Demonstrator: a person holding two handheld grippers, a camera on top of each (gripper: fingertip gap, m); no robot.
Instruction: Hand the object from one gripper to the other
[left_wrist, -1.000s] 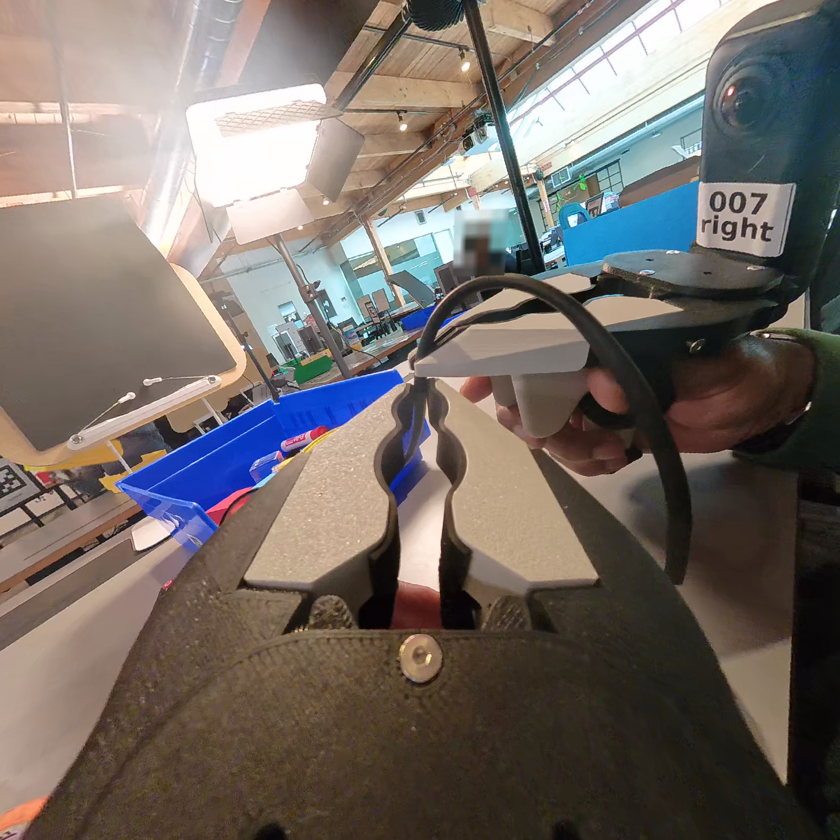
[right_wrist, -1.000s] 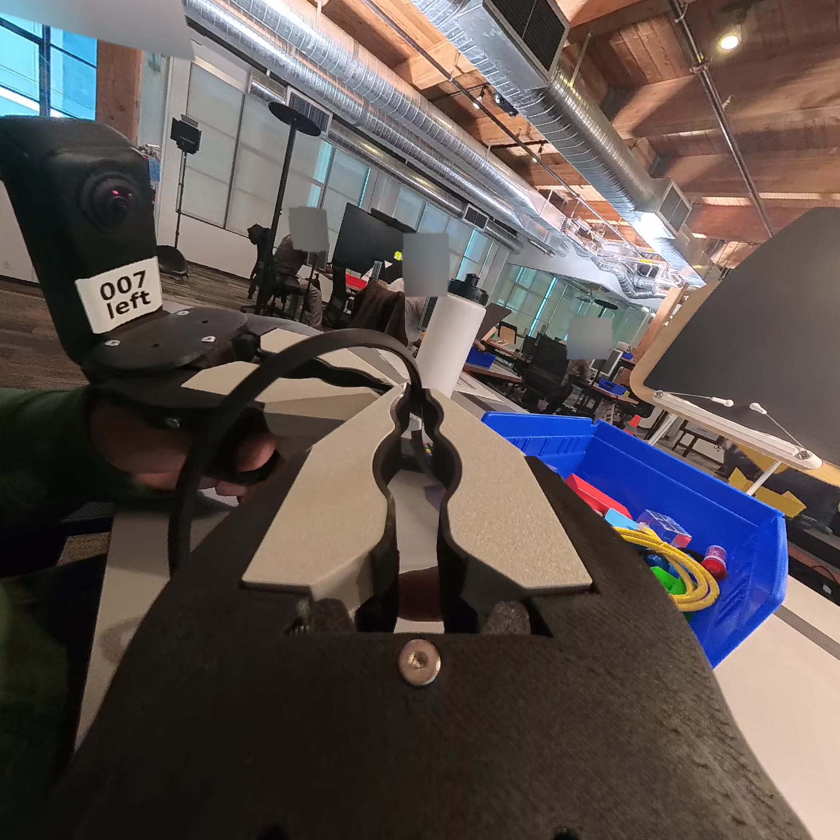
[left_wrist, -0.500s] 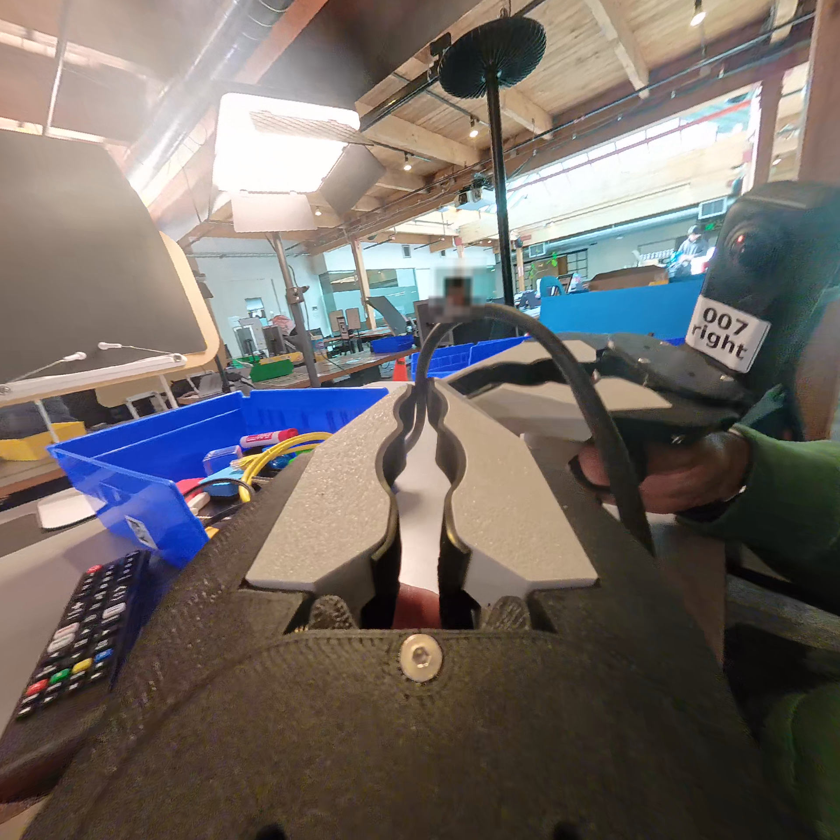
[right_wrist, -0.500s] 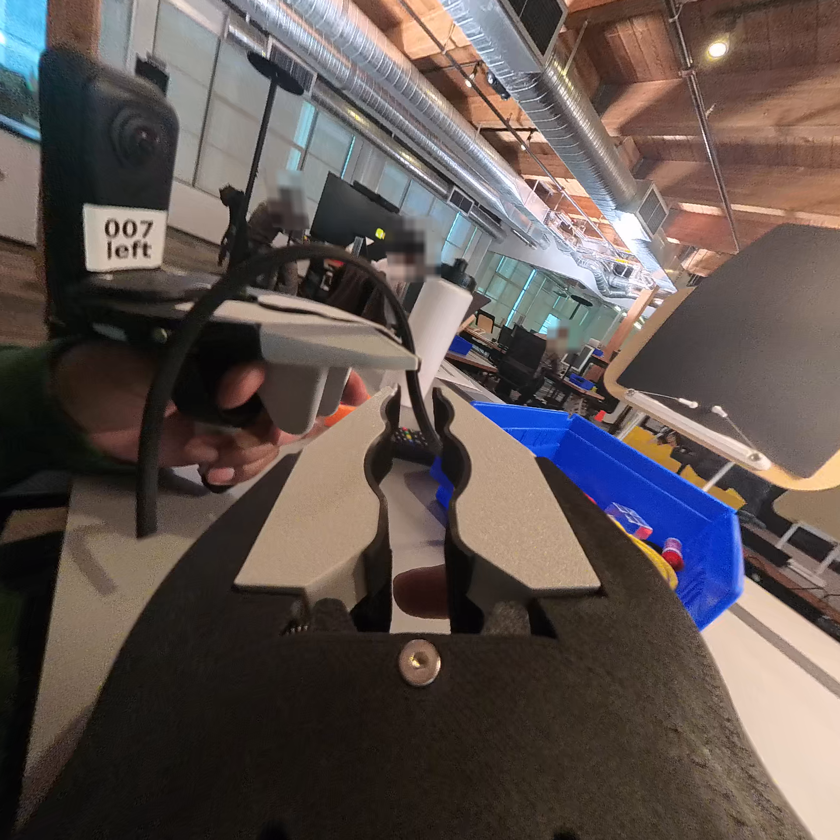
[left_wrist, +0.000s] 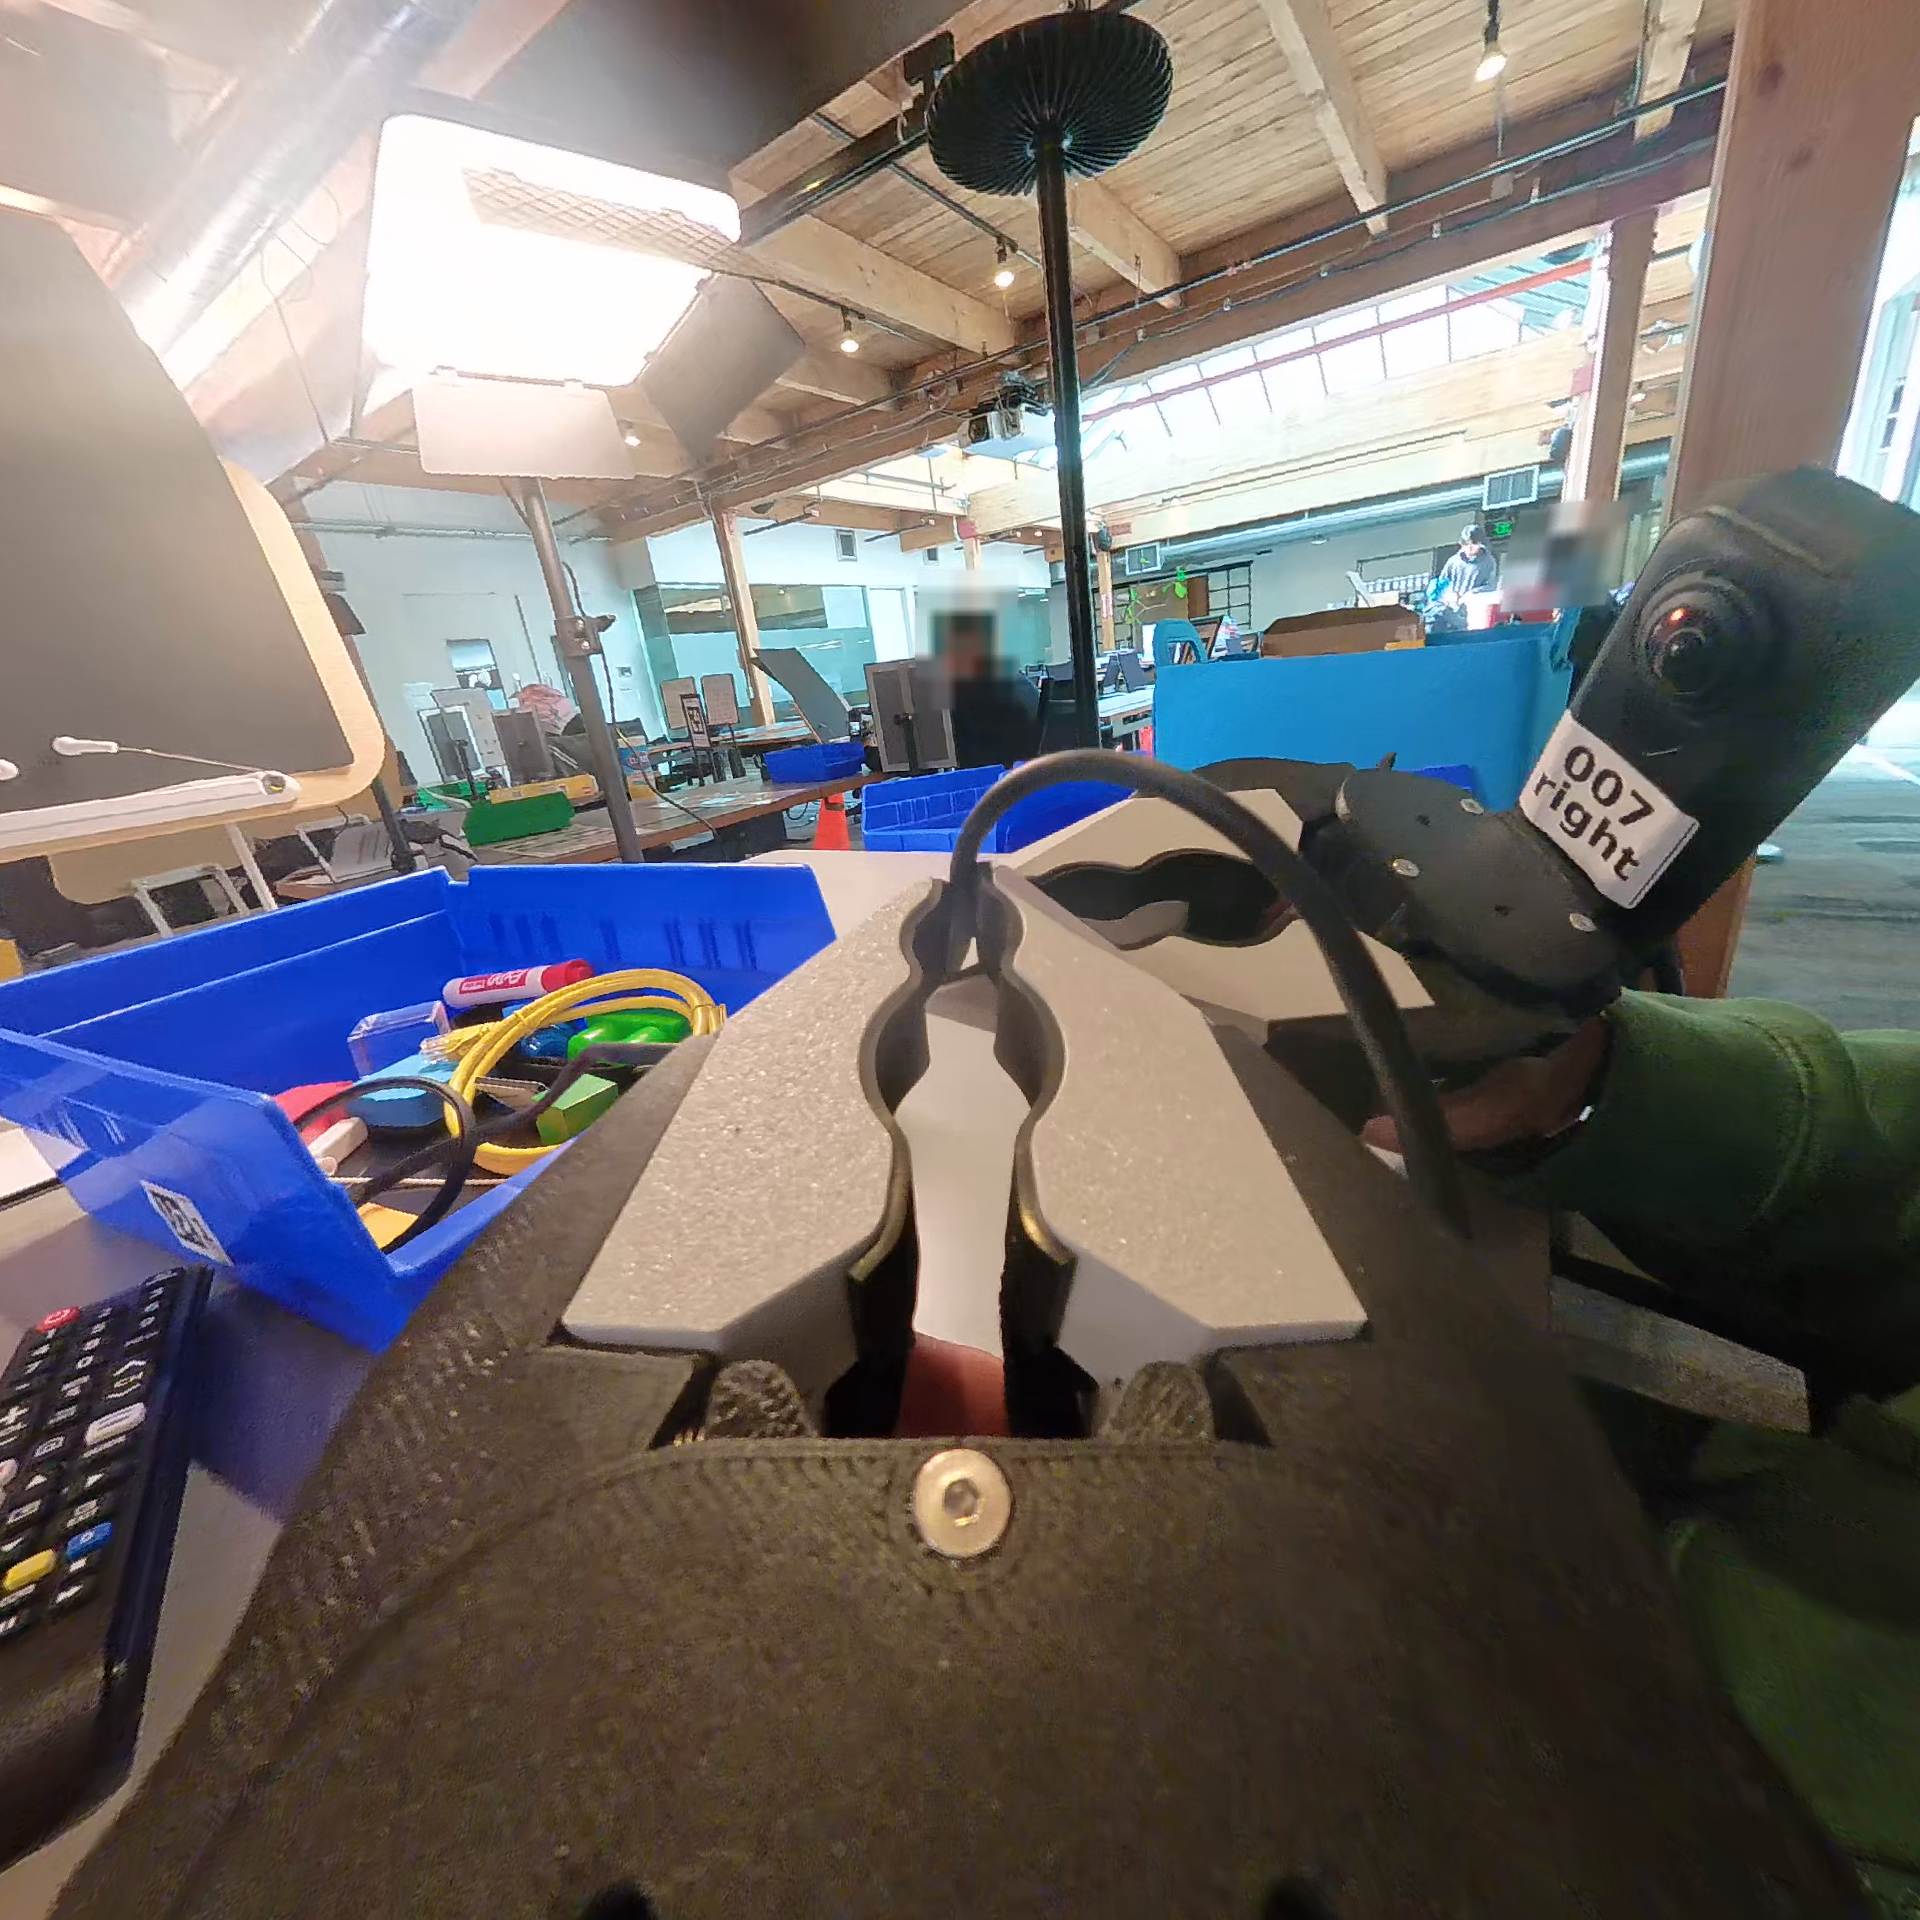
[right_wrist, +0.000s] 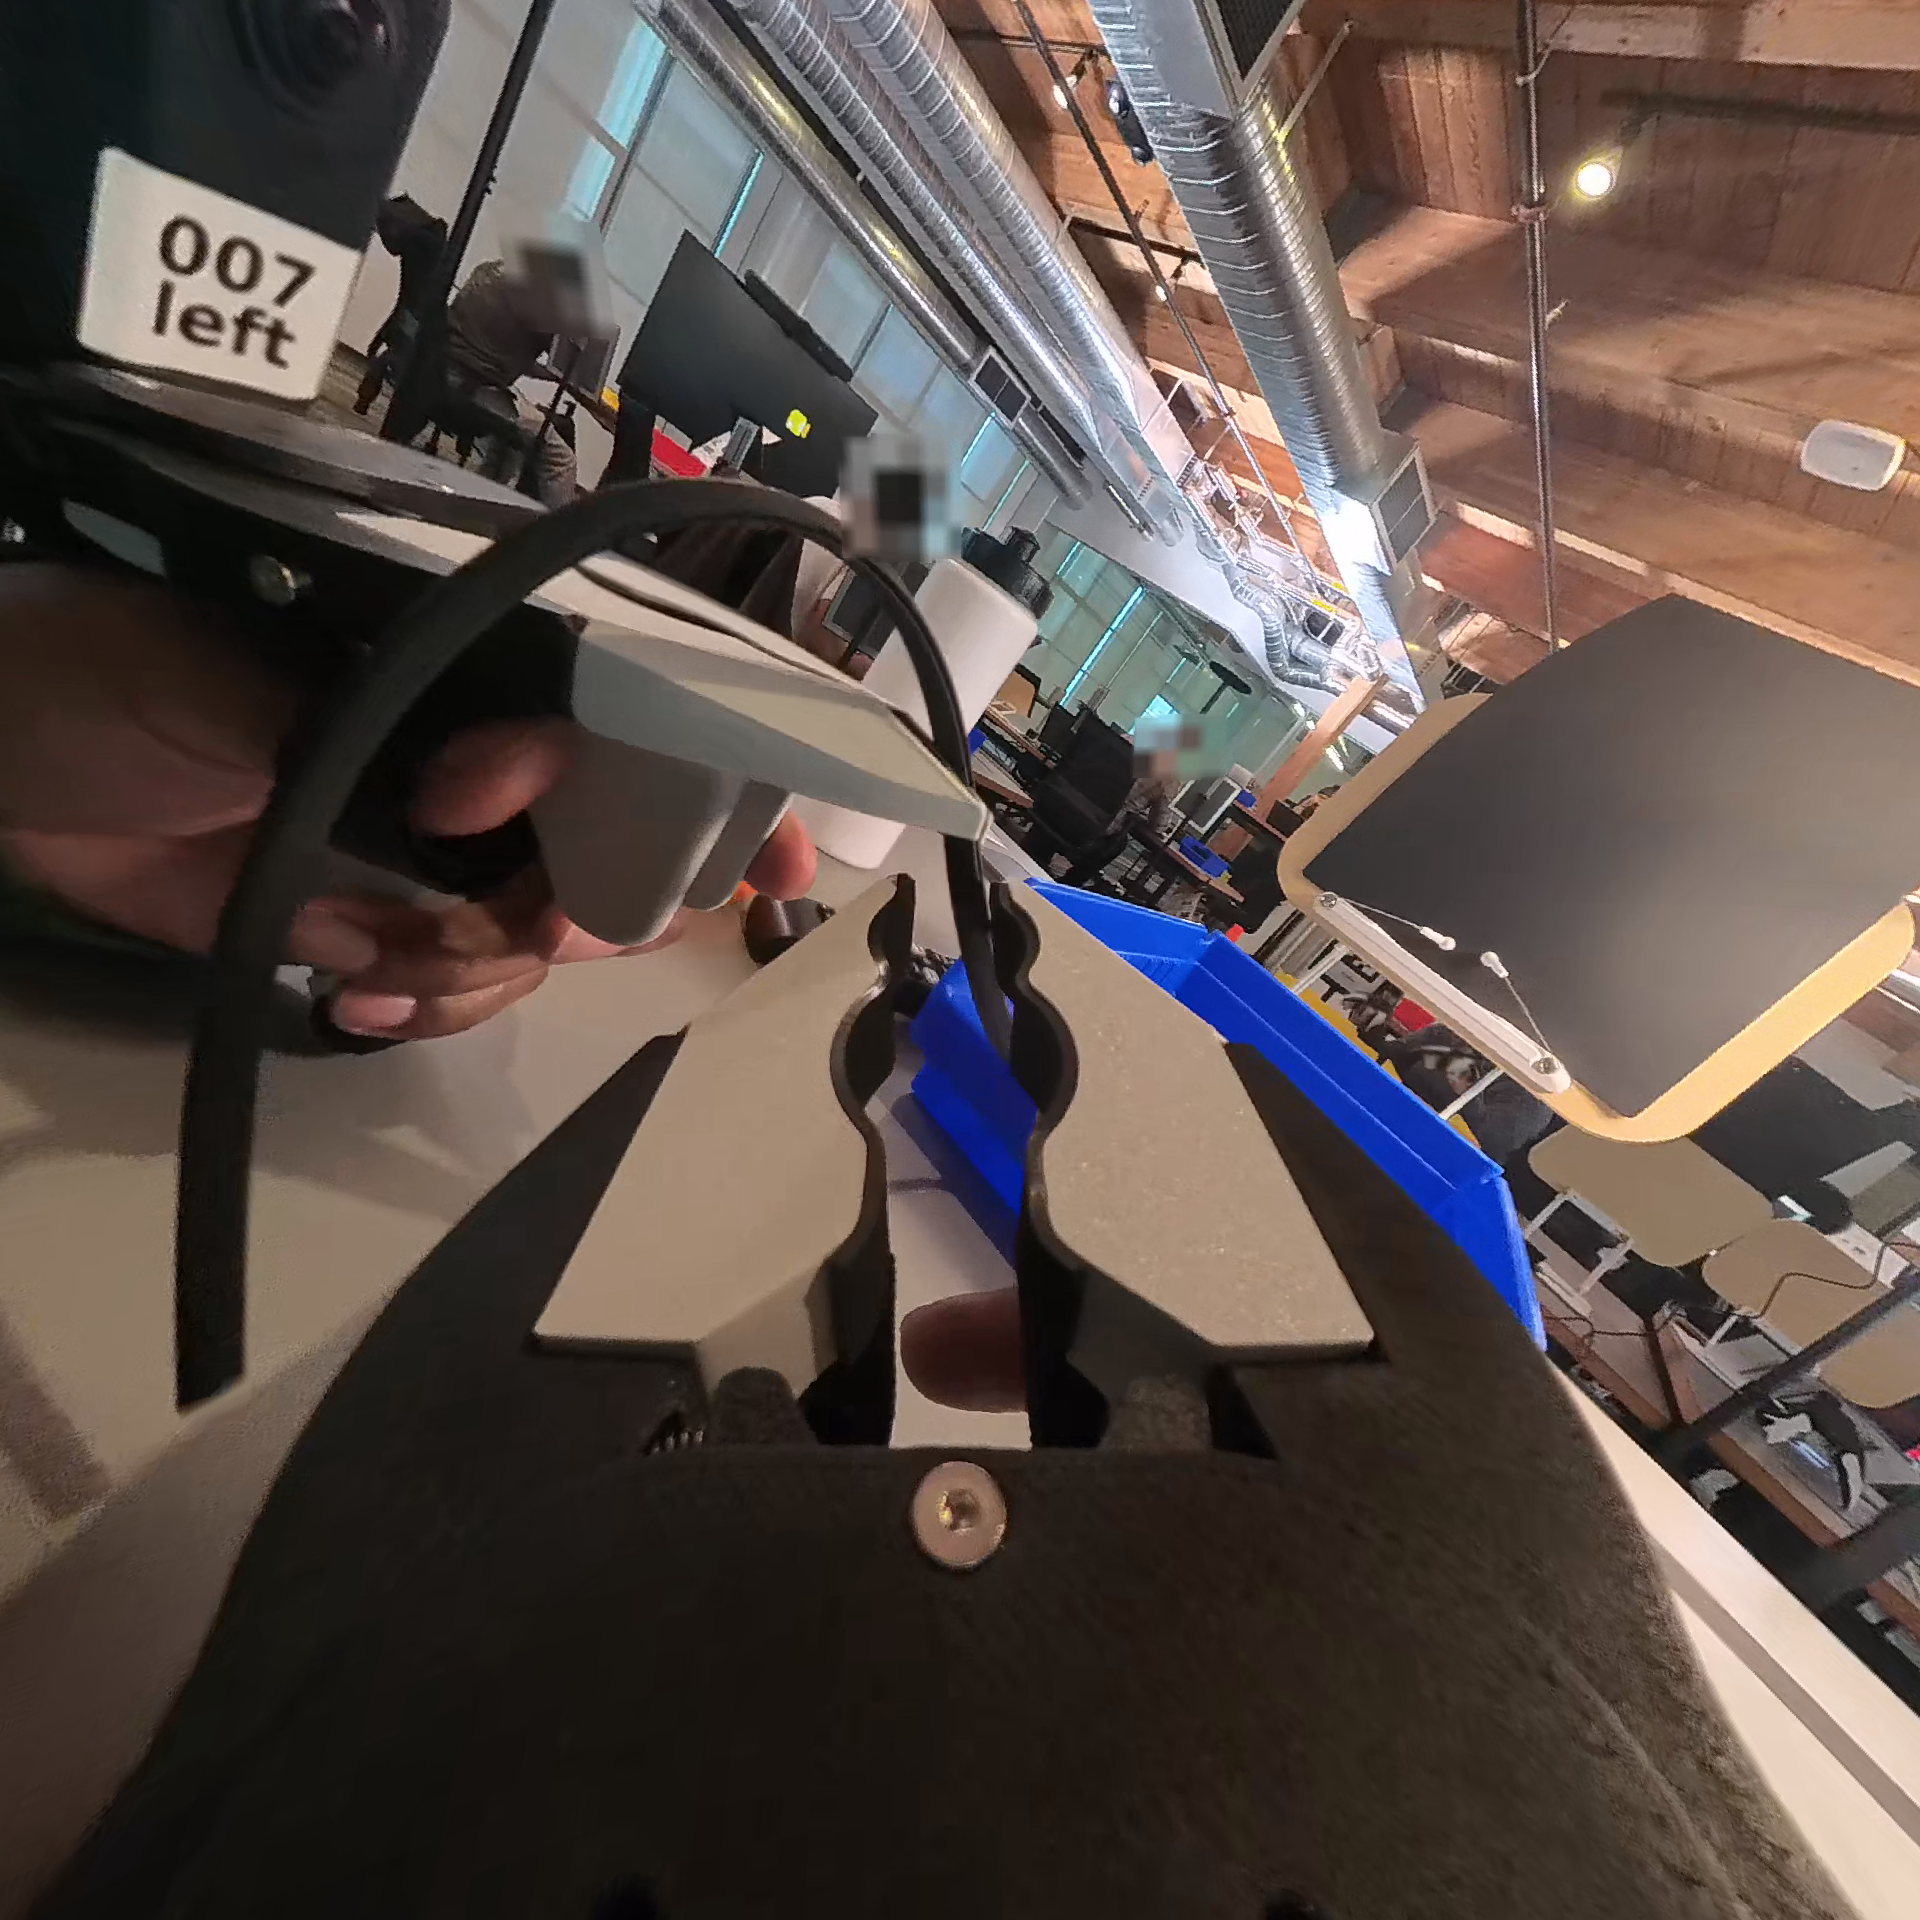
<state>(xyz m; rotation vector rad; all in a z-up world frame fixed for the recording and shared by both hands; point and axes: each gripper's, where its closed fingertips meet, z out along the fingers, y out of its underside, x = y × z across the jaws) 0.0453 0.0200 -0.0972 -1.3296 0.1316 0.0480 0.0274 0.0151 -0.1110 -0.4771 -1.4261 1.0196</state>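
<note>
One black cable (left_wrist: 1226, 831) was the thing being passed, arching between the two sets of tongs. Its near end was pinched at the tips of the left gripper (left_wrist: 971, 914), whose fingers were pressed together on it. In the right wrist view the same cable ran down into the gap of the right gripper (right_wrist: 951, 935), lying against the right-hand finger; those fingers stood slightly spread, not clamped. Its loose end hung free below the left hand (right_wrist: 312, 831).

It looked light, limp and rubbery, likely to sag and swing, so a hold close beside the left tongs' tips would probably be surest.

Just beyond the left tongs, to their left, sat a blue bin (left_wrist: 260, 1195) of yellow cord (left_wrist: 582, 1013), a marker (left_wrist: 514, 982) and small toys. A remote control (left_wrist: 73, 1455) lay nearer, at lower left. Nothing stood between the tongs.
</note>
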